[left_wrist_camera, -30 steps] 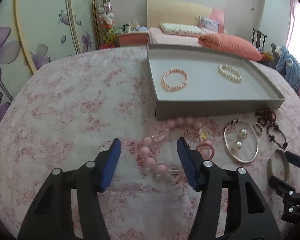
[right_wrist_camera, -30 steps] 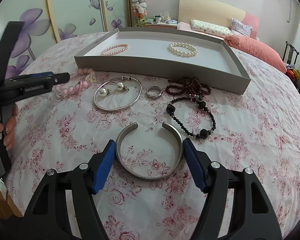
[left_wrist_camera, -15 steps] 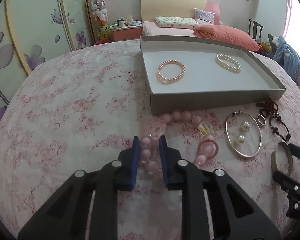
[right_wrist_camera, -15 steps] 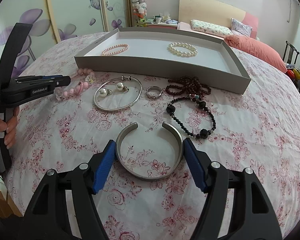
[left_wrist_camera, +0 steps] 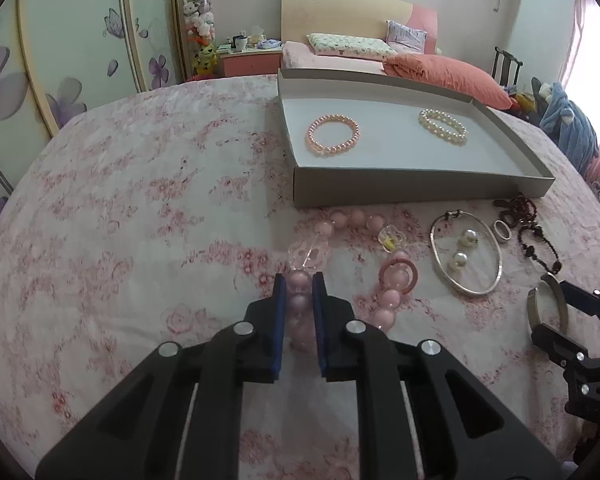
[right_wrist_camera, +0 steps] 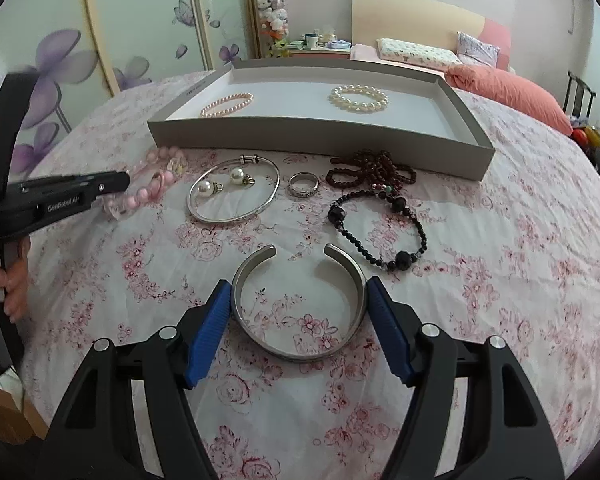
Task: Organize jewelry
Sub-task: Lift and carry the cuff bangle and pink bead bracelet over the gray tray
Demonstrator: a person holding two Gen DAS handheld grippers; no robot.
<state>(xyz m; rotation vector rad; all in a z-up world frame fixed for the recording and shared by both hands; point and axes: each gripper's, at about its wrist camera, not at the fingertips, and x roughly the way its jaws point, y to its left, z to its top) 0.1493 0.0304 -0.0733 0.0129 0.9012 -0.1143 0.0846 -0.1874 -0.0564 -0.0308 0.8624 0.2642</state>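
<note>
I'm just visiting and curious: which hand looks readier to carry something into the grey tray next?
Left, probably. The left gripper is closing with the pink bead bracelet between its pads. The right gripper only straddles the silver cuff, jaws wide. The tray lies just beyond.

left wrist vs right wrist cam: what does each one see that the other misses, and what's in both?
Only the left wrist view shows the left gripper head-on, its jaws closing on the chunky pink bead bracelet, with the beads between the blue pads.

Only the right wrist view shows the right gripper with the open silver cuff bangle between its blue pads, the person's hand on the left handle, and the whole black bead bracelet.

Both show the grey cardboard tray holding a small pink pearl bracelet and a white pearl bracelet, plus the thin silver bangle.
</note>
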